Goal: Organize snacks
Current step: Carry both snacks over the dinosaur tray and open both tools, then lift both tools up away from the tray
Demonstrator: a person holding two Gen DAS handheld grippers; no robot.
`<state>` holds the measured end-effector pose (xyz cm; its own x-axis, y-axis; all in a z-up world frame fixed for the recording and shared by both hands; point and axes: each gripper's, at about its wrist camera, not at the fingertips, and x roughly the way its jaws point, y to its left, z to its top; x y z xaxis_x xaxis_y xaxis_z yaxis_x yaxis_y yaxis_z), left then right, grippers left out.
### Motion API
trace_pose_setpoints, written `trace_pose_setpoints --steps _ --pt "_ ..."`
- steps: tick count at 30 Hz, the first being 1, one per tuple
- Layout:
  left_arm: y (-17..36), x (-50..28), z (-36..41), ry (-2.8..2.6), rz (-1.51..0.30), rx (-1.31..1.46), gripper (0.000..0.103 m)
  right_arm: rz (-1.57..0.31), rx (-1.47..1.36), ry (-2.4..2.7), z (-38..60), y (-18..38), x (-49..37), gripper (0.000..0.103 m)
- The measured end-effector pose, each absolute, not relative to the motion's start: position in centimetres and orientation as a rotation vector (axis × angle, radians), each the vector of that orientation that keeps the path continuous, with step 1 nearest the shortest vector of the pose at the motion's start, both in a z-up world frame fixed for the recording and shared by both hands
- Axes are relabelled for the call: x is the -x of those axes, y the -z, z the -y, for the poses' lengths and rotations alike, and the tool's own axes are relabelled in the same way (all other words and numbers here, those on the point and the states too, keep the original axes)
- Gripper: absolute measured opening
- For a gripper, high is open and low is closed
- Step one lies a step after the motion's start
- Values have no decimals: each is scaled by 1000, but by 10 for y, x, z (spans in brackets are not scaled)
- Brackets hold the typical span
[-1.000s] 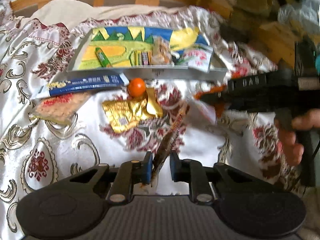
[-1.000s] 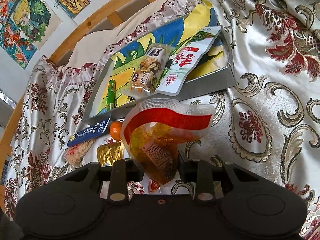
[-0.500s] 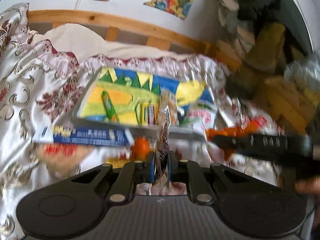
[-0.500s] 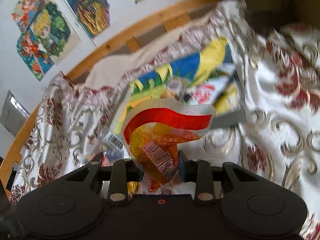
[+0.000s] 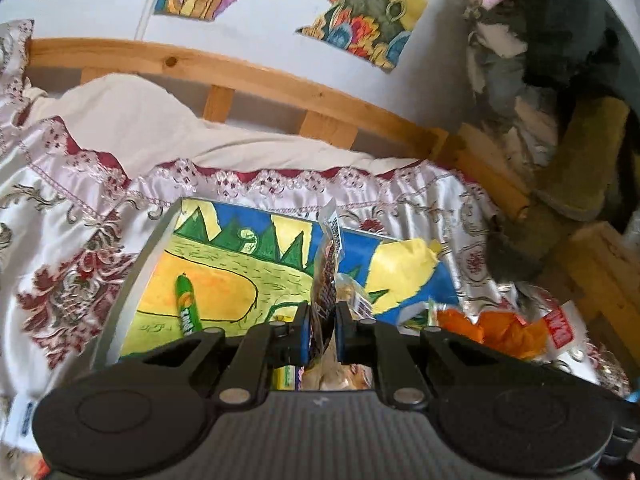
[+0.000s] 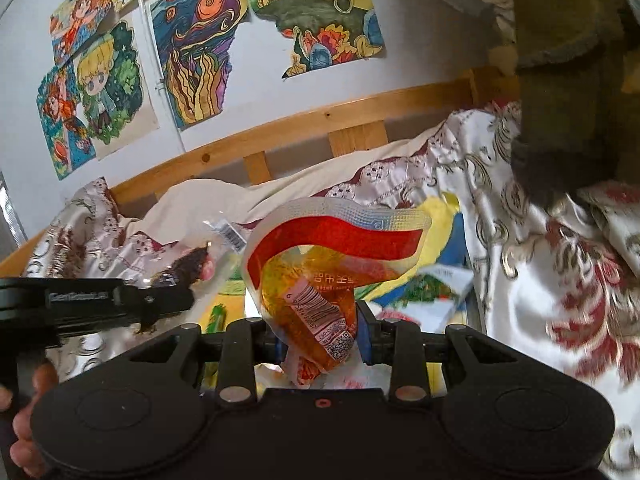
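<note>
**Two grippers hold snack packets above a painted tray**

A bed draped in a shiny white satin cover with red and gold floral patterns [image 5: 68, 264] fills both wrist views, backed by a curved pale-wood bed rail [image 5: 256, 76] and a white wall hung with bright hand-painted pictures [image 6: 192, 52]. On the cover lies a shallow grey tray lined with a painted landscape of yellow fields, green peaks and blue sky [image 5: 148, 256]. A green sausage-shaped snack stick [image 5: 187, 304] rests on the tray's yellow field, well apart from a white packet printed with green and red [image 6: 430, 294] at the tray's other end, which is partly blurred.

The right gripper [image 6: 320, 338] pinches the lower part of a clear orange snack pouch with a red-and-white band across its top [image 6: 320, 276]; the pouch stands up between the fingers, its top curling over, a barcode label facing the camera. It hangs above the tray's near edge. In the left wrist view the same pouch shows as an orange crumple at lower right, beside the tray.

The left gripper [image 5: 322, 332] has its blue-padded fingers [image 5: 303, 334] pressed close on a slim dark-brown snack packet with a clear crimped end [image 5: 328, 276], held edge-on and upright over the middle of the tray. From the right wrist camera that gripper enters from the left, the packet jutting from its tip, with the person's left hand [image 6: 28, 412] wrapped around the handle at the frame's lower-left edge.
</note>
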<state>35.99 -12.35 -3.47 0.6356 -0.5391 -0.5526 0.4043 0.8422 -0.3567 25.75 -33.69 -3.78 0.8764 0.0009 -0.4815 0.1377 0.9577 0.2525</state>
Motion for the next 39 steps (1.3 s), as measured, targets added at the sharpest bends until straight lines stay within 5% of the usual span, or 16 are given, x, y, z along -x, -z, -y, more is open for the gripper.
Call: trace_pose_setpoints --steps 23,30,34,39 --pt "81 -381 167 478 -798 100 17 -537 -190 80 351 57 -296 39" --pt "70 -372 161 436 -784 76 66 -514 -210 100 357 50 -290 53" --pt "57 -361 152 407 -741 90 85 -485 -203 112 356 41 -281 67" --pt "34 -340 136 357 -648 113 97 -428 -182 131 350 27 -261 85"
